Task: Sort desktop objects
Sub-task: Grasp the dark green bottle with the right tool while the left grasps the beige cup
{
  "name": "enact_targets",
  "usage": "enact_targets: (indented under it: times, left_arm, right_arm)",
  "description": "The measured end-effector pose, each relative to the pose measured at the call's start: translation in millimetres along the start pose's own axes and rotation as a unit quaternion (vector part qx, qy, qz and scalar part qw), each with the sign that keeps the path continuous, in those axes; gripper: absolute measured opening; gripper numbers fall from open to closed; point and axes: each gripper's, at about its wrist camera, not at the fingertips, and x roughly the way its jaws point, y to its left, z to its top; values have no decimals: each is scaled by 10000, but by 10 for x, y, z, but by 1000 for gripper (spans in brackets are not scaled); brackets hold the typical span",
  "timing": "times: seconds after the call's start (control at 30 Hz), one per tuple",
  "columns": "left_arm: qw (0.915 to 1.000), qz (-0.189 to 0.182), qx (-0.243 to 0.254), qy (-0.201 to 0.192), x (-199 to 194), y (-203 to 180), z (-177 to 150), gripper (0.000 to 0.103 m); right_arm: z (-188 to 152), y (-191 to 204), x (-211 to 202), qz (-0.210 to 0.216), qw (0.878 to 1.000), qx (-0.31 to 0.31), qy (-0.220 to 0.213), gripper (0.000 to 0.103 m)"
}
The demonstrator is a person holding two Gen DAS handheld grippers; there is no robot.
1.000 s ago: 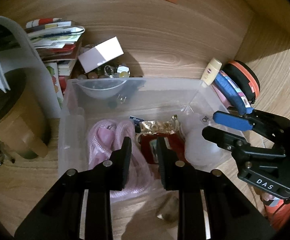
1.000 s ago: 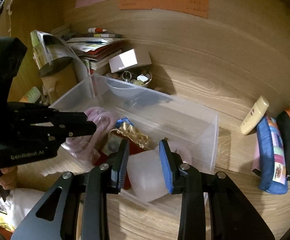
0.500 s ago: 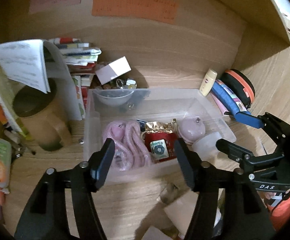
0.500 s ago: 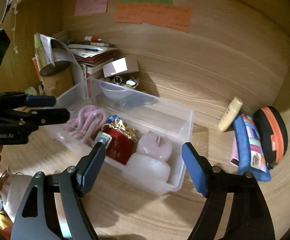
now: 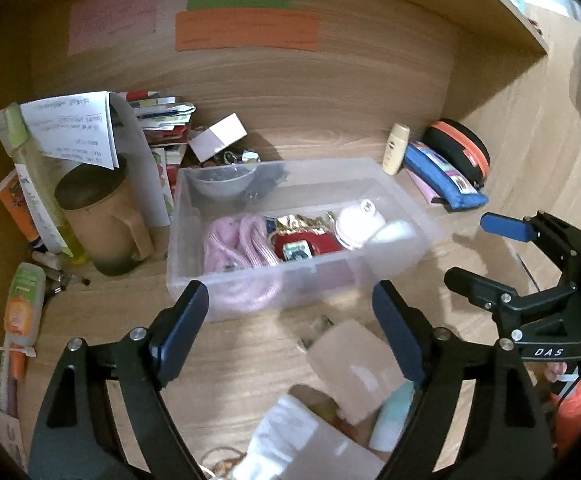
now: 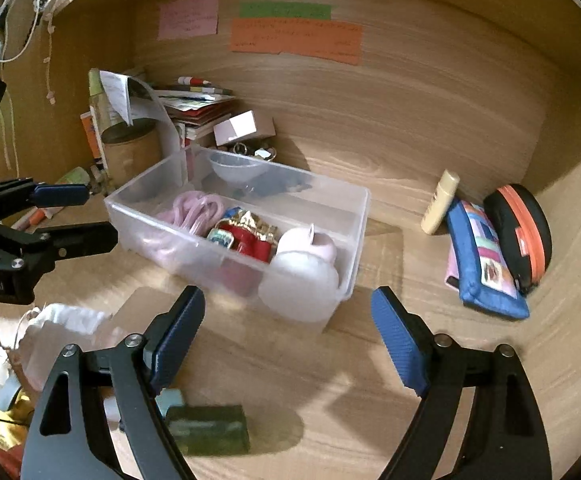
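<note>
I see the near edge of both views blocked by my own tool arms, and the things lying there are blurred. In the left wrist view a pale card (image 5: pixel 354 364) and a crumpled clear wrapper (image 5: pixel 290 436) sit between the fingers, too soft to name for sure. On the far left a mug (image 5: pixel 102 220) stands under a folded sheet of paper (image 5: pixel 70 128), with a green-capped tube (image 5: pixel 24 304) lying nearer; the right wrist view shows the mug only small and partly covered.

My left gripper (image 5: pixel 290 324) has its jaws spread wide; they have just been opening, and they grip nothing. The clear box (image 5: pixel 394 184) sits on the desk in the middle, just beyond the fingertips. Inside it, left to right, are a coiled pink cable (image 5: pixel 242 240), a red pouch (image 5: pixel 306 242) with gold foil, and a pale round case (image 5: pixel 356 222); an upturned clear bowl (image 5: pixel 222 182) is at the far end.

My right gripper (image 6: pixel 288 316) also stands wide apart, its jaws just opened, empty. Only its view shows a dark green block (image 6: pixel 210 430) near the left finger and a white cloth bag (image 6: pixel 62 328). To the right, well apart from the box, a cream bottle (image 6: pixel 440 202) leans by a blue pencil case (image 6: pixel 486 256) and a black case with an orange zip (image 6: pixel 520 224).
</note>
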Motion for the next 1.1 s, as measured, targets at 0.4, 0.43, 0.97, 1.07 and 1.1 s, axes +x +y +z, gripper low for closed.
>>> enact_targets:
  times: [0.4,0.43,0.97,1.07,1.1]
  left_arm:
    - [9969,-528,345,464,63,-333,-276,87]
    - [9965,-542,376,521,84,-356,-301,87]
    - [9801,-696,289,1834,678,-466,-388,87]
    - [9757,-734,94,2065,808,-451,-431,87]
    - [9758,-720,50,2062,831,-452,-452,87]
  right_arm:
    - [-600,-33,-250,62,9989,353,310,84]
    - [-649,-26,-259,94,9986,383,340,84]
    - [-786,132,63,1024,9908,378,803,82]
    - [-773,40,92,1180,9883,500,829,71]
    - [-773,12,104,1258,9869,544,845,68]
